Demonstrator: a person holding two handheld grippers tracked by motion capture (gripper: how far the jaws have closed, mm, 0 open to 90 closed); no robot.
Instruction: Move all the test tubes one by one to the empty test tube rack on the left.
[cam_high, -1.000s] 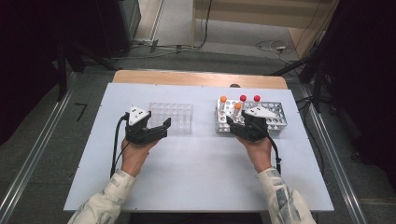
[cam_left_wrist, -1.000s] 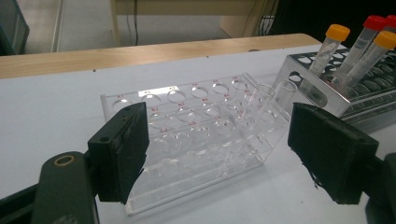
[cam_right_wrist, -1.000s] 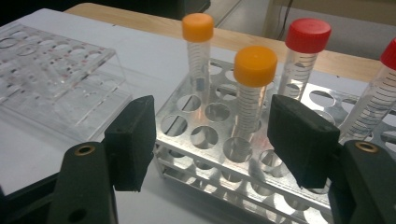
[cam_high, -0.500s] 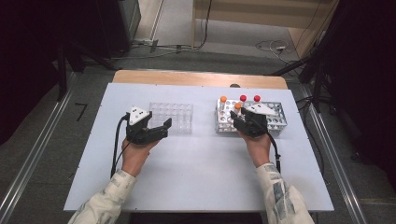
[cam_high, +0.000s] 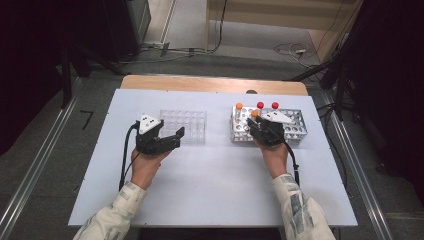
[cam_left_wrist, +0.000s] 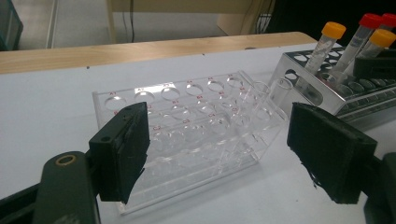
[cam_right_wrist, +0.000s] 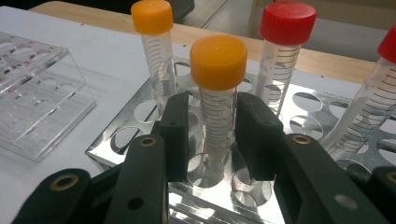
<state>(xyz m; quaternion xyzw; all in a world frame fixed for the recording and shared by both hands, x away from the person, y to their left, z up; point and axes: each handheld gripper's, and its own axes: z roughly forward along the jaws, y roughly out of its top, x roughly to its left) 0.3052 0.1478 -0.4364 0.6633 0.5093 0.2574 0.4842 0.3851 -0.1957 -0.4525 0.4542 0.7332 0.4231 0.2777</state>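
Observation:
An orange-capped tube (cam_right_wrist: 217, 93) stands in a hole of the metal rack (cam_right_wrist: 140, 112). My right gripper (cam_right_wrist: 212, 135) is open, with one jaw close on each side of that tube: the right jaw is at its wall and a thin gap shows on the left. From above, the right gripper (cam_high: 257, 122) sits over the metal rack's (cam_high: 295, 125) left part, under the orange cap (cam_high: 254, 113). My left gripper (cam_left_wrist: 217, 149) is open, facing the clear plastic rack (cam_left_wrist: 196, 116), whose holes hold nothing. In the high view the left gripper (cam_high: 172, 139) is just left of the clear rack (cam_high: 187, 125).
A second orange-capped tube (cam_right_wrist: 156, 51) and two red-capped tubes (cam_right_wrist: 280, 51) stand in the metal rack's back rows. The white table top (cam_high: 215, 185) lies bare in front of both racks. A wooden strip (cam_high: 210, 83) runs along the far edge.
The right hand has shifted slightly at the metal rack, settling its jaws around the orange-capped tube. The left gripper has hardly moved.

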